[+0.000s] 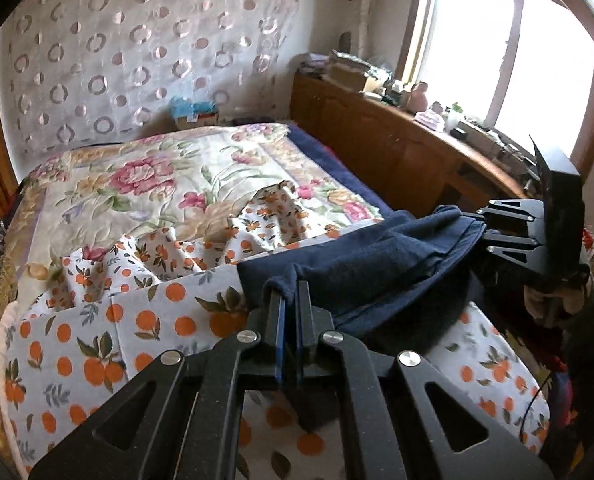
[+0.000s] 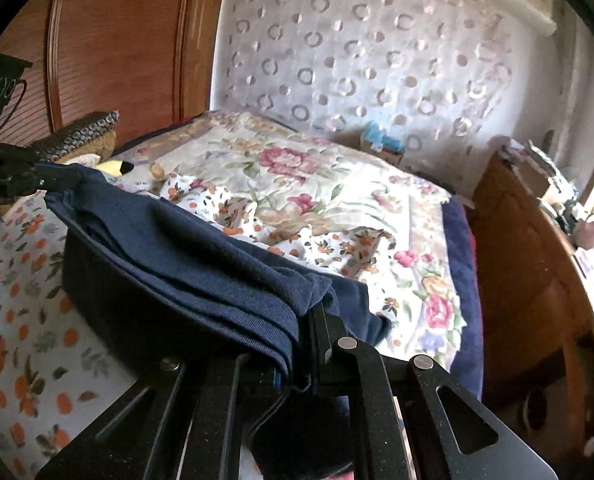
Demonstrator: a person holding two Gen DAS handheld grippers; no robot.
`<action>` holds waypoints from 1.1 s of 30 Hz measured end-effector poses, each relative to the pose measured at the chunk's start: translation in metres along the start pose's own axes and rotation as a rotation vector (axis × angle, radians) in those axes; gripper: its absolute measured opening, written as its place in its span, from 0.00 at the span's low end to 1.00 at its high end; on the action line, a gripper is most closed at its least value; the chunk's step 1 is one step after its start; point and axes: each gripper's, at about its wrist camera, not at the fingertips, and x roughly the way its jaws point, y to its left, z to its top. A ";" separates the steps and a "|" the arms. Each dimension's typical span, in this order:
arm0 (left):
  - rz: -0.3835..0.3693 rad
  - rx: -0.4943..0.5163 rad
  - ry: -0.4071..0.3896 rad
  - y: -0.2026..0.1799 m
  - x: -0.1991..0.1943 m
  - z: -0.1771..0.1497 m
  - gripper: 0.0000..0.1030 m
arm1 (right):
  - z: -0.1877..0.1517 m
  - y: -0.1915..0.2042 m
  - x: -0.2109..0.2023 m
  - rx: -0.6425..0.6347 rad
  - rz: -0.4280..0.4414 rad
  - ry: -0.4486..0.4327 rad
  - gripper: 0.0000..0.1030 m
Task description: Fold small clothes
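A: A bedroom: a bed (image 1: 97, 184) under a floral quilt (image 1: 145, 172), with an orange-print sheet (image 1: 109, 340) nearer the cameras and a circle-patterned curtain (image 1: 129, 40) behind.

B: And the garment?

A: A navy cloth (image 1: 377, 264), thick and folded over in several layers, hangs stretched between the two grippers above the orange-print sheet. The left gripper (image 1: 291, 300) is clenched on one bunched corner; the right gripper (image 2: 309, 320) is clamped over the stacked edges at the other end.

B: What differs between views?

A: The left wrist view shows a bright window (image 1: 509, 56) and a cluttered wooden sideboard (image 1: 397, 136). The right wrist view shows a wooden wardrobe (image 2: 117, 40) instead.
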 end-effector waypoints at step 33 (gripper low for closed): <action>0.020 -0.054 0.098 0.038 0.049 -0.008 0.66 | 0.045 -0.046 -0.002 0.164 -0.129 -0.013 0.57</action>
